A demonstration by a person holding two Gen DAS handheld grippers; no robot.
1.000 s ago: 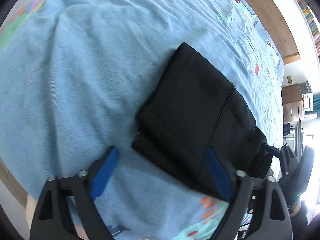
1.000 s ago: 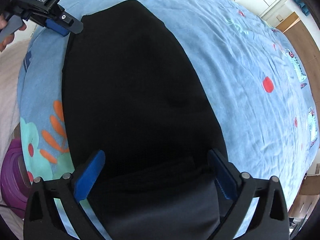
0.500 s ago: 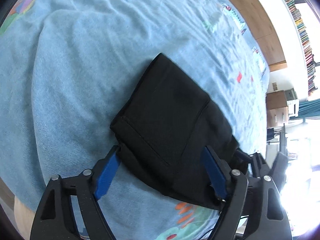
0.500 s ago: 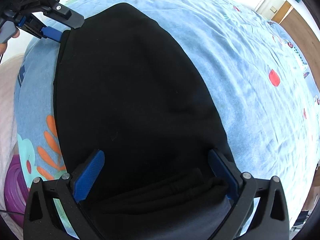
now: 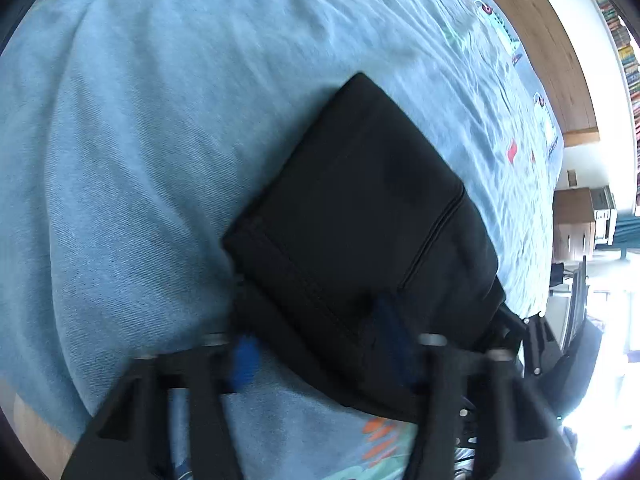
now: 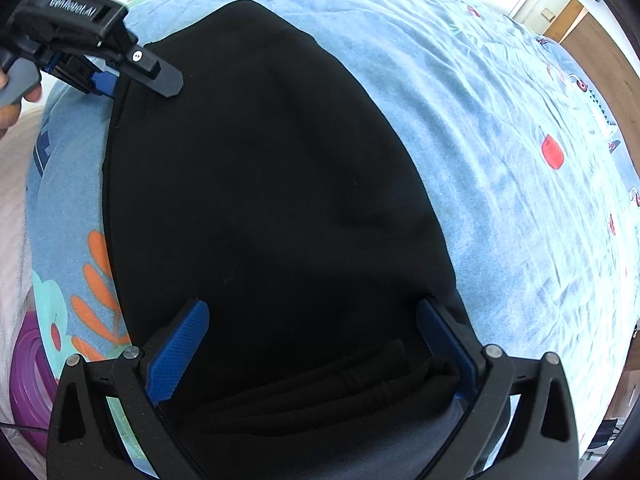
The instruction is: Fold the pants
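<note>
Black pants lie folded in a compact stack on a light blue bedspread. My left gripper is at the near edge of the stack, blurred by motion, its blue pads narrower apart around the hem. In the right wrist view the pants fill the middle, waistband layers nearest. My right gripper is open, its jaws spread on either side of the waistband end. The left gripper shows there at the far left corner of the pants.
The bedspread has printed orange, red and teal shapes. A wooden headboard runs along the far side. Furniture and a bright window stand at the right. The bed edge drops off at the left.
My left gripper has moved in over the near edge of the pants and its fingers have come closer together. My right gripper stays open at the waistband end.
</note>
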